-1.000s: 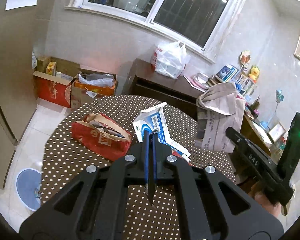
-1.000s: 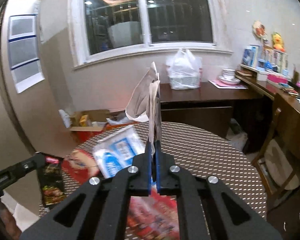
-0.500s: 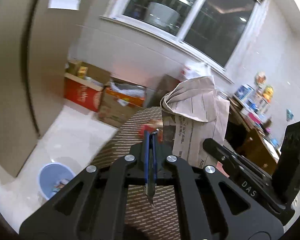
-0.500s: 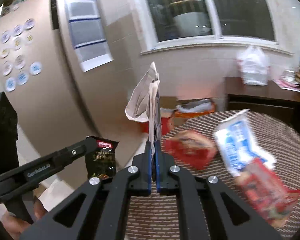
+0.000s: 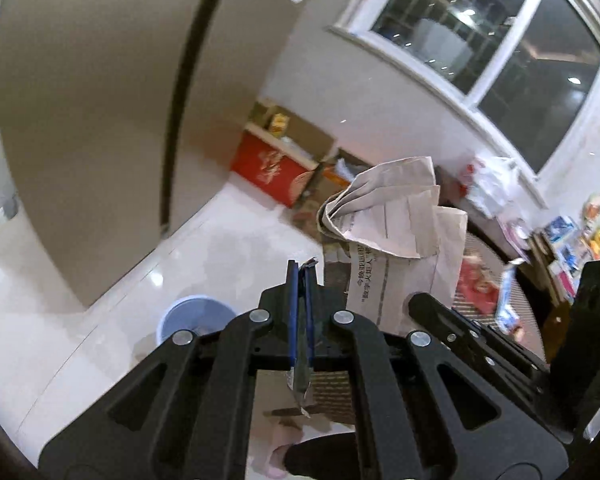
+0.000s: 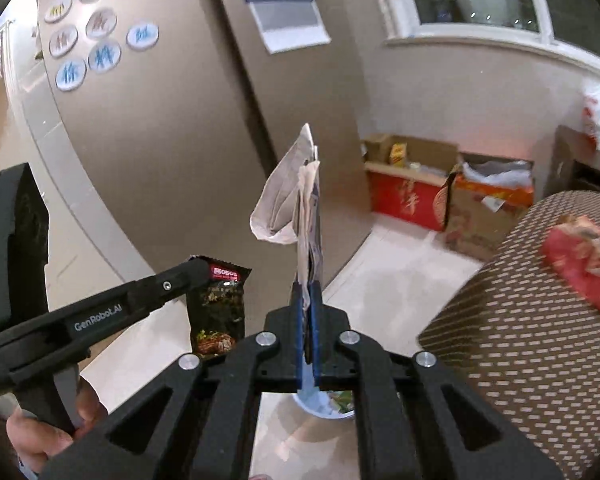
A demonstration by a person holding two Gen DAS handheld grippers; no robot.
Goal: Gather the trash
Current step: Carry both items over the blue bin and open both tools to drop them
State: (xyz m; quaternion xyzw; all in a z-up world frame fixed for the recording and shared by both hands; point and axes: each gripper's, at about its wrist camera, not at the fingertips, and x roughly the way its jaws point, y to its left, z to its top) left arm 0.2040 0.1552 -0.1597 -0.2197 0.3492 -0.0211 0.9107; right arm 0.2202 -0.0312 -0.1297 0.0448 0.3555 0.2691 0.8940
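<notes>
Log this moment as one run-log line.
left gripper: shut on snack packet | right gripper: shut on newspaper | blue bin: below

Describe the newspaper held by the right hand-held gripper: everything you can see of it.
The newspaper is a crumpled, folded sheaf of pale greyish paper with black printed lines and characters. The right hand-held gripper is shut on its lower edge, so it stands upright above the fingers, seen edge-on in the right view. Its top is bunched into a loose fold that flops to one side. It hangs in the air over the floor, beside the table, touching nothing else.
</notes>
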